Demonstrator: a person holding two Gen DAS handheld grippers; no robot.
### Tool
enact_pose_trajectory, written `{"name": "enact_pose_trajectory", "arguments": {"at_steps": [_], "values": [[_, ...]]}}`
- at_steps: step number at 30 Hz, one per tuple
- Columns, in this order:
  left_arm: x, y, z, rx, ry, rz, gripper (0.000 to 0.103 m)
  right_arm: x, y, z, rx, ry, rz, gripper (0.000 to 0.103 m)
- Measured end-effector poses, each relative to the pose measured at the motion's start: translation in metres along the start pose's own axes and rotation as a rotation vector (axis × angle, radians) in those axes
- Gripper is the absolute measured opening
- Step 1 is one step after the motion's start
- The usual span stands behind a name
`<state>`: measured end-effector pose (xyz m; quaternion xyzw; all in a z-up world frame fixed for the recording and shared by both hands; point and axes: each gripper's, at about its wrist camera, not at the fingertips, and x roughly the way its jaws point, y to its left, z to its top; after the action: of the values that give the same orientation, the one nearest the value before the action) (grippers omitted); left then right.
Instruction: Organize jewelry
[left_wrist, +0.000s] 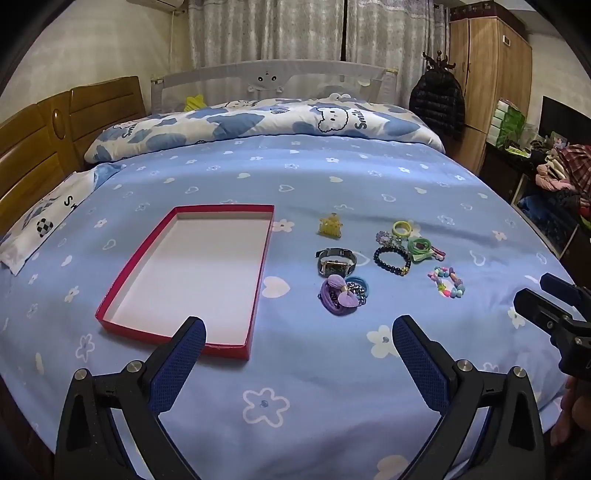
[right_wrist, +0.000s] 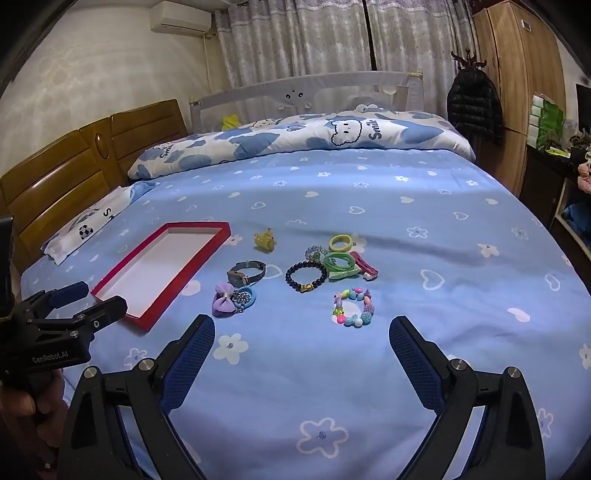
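An empty red box (left_wrist: 110, 295) (right_wrist: 207, 226) with a white floor lies on the blue bed sheet. To its right lie a watch (left_wrist: 335, 263) (right_wrist: 245, 272), a purple bow hair tie (left_wrist: 340, 293) (right_wrist: 224, 302), a dark bead bracelet (left_wrist: 391, 260) (right_wrist: 306, 277), a colourful bead bracelet (left_wrist: 447, 282) (right_wrist: 354, 307), green hair ties (left_wrist: 419, 245) (right_wrist: 338, 262), a yellow-green tie (left_wrist: 402, 229) (right_wrist: 340, 242) and a yellow clip (left_wrist: 329, 225) (right_wrist: 265, 240). My left gripper (left_wrist: 299, 328) (right_wrist: 88, 299) is open and empty before the box. My right gripper (right_wrist: 302, 328) (left_wrist: 543, 291) is open and empty before the colourful bracelet.
A rolled quilt (left_wrist: 258, 122) lies across the far side of the bed, with a pillow (left_wrist: 44, 221) at the left by the wooden headboard (left_wrist: 44, 140). A wardrobe (left_wrist: 487, 74) and a cluttered cabinet (left_wrist: 546, 177) stand off the bed's right edge.
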<state>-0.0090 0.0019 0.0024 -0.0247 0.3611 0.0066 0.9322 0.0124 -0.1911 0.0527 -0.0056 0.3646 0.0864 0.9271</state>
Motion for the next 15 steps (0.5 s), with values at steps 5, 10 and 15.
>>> {"name": "enact_pose_trajectory", "arguments": {"at_steps": [5, 10, 15], "values": [[0.0005, -0.0003, 0.0012, 0.003, 0.006, 0.003, 0.102, 0.0035, 0.0043, -0.0039, 0.002, 0.001, 0.000, 0.097], [0.0015, -0.0006, 0.0017, 0.002, 0.003, 0.007, 0.102, 0.0035, 0.0036, -0.0035, 0.004, 0.001, 0.001, 0.097], [0.0014, 0.0004, 0.0027, 0.001, -0.005, 0.007, 0.102, 0.0037, 0.0038, -0.0034, 0.004, 0.001, 0.003, 0.097]]}}
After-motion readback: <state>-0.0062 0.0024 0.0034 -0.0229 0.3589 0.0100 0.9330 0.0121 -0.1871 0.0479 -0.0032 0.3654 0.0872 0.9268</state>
